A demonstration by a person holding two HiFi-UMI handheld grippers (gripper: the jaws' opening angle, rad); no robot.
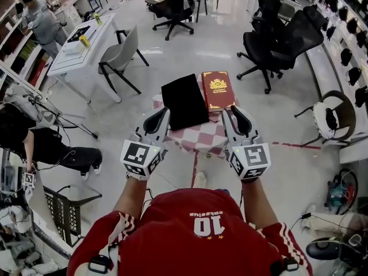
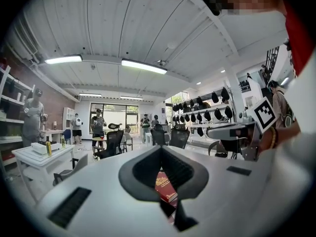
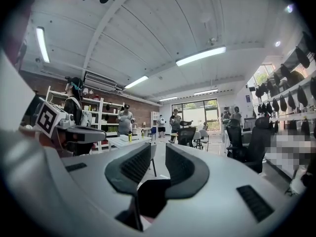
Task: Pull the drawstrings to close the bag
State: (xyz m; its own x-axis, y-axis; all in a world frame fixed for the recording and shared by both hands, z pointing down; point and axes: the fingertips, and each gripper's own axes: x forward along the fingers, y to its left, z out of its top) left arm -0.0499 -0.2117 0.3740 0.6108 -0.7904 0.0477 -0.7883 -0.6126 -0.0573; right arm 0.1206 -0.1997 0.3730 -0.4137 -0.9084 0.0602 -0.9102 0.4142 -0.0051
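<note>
Two grippers are hovering level just short of the table [image 1: 202, 139] at frame centre, likely lining up before reaching in. You are holding the left gripper [image 1: 163, 114] with jaws pressed together on nothing, and the right gripper [image 1: 232, 112] with jaws slightly parted, also empty. One black bag [image 1: 184, 101] is lying flat, touching one red book [image 1: 218, 89] on its right. Its drawstrings are not showing.

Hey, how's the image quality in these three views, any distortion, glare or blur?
Head view: fisheye curves the room's edges, and bright glare patches sit on the glossy pale floor. Left gripper view: round black vignette, blown-out ceiling strip lights. Right gripper view: same vignette and bending, plus a mosaic patch at right.
</note>
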